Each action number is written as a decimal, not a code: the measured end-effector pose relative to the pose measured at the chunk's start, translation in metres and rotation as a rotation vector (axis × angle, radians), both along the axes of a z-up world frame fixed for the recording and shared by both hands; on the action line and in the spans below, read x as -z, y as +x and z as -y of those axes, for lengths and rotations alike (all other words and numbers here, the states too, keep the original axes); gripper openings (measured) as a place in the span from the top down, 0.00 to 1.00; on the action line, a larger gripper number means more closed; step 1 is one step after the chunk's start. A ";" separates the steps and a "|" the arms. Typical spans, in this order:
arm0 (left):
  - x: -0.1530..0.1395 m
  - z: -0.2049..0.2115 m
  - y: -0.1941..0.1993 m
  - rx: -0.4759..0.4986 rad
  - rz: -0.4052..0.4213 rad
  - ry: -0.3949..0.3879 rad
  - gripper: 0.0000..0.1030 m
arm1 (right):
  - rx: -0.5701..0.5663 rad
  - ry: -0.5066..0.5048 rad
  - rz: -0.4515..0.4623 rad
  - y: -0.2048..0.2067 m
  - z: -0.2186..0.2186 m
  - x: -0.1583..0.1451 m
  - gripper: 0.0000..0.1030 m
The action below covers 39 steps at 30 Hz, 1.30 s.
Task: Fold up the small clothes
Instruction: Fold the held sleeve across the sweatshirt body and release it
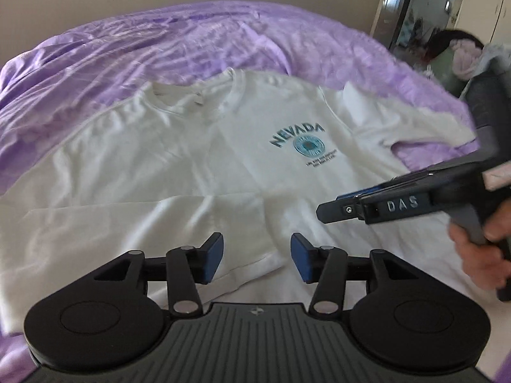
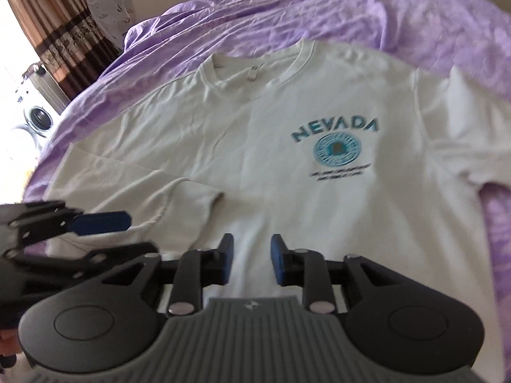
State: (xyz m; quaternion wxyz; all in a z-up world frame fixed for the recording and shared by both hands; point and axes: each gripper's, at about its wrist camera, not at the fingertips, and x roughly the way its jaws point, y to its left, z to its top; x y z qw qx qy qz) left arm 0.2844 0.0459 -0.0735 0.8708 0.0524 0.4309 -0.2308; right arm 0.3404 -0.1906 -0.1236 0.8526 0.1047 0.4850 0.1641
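Note:
A white T-shirt [image 1: 179, 166] with a teal NEVADA print [image 1: 300, 142] lies face up on the purple bedsheet [image 1: 159, 41], collar away from me. Its left sleeve [image 1: 223, 223] is folded in over the body. My left gripper [image 1: 257, 260] is open and empty, just above the folded sleeve's hem. My right gripper [image 2: 249, 263] is open and empty over the shirt's lower middle [image 2: 287, 210]. Each gripper shows in the other's view: the right gripper [image 1: 338, 209] seen side-on, and the left gripper [image 2: 105, 223] at the sleeve.
The purple sheet [image 2: 383, 9] covers the whole bed around the shirt. A brown curtain [image 2: 54, 22] and a washing machine [image 2: 38, 118] stand beyond the bed's left side. A mirror [image 1: 415, 9] and a pile of clothes [image 1: 460, 54] are at the far right.

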 end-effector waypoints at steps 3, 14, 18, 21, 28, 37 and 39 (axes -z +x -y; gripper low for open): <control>-0.012 -0.026 0.001 -0.065 0.044 0.049 0.44 | 0.011 0.091 -0.067 0.008 -0.002 0.001 0.73; -0.009 -0.116 0.002 -0.284 0.045 0.115 0.44 | 0.023 0.211 -0.228 0.027 -0.043 0.022 0.81; 0.005 -0.123 0.003 -0.300 0.018 0.132 0.45 | 0.036 0.219 -0.251 0.025 -0.046 0.025 0.98; 0.014 -0.129 -0.001 -0.317 0.006 0.135 0.48 | 0.012 0.216 -0.168 0.015 -0.043 0.006 1.00; 0.020 -0.133 -0.003 -0.330 -0.014 0.141 0.48 | -0.064 0.144 -0.227 0.000 -0.045 0.021 1.00; -0.004 -0.142 -0.005 -0.364 0.052 0.115 0.48 | 0.048 0.232 -0.209 0.014 -0.020 0.014 0.63; -0.009 -0.146 -0.003 -0.386 0.063 0.109 0.48 | 0.077 0.244 -0.222 0.024 -0.017 0.019 0.63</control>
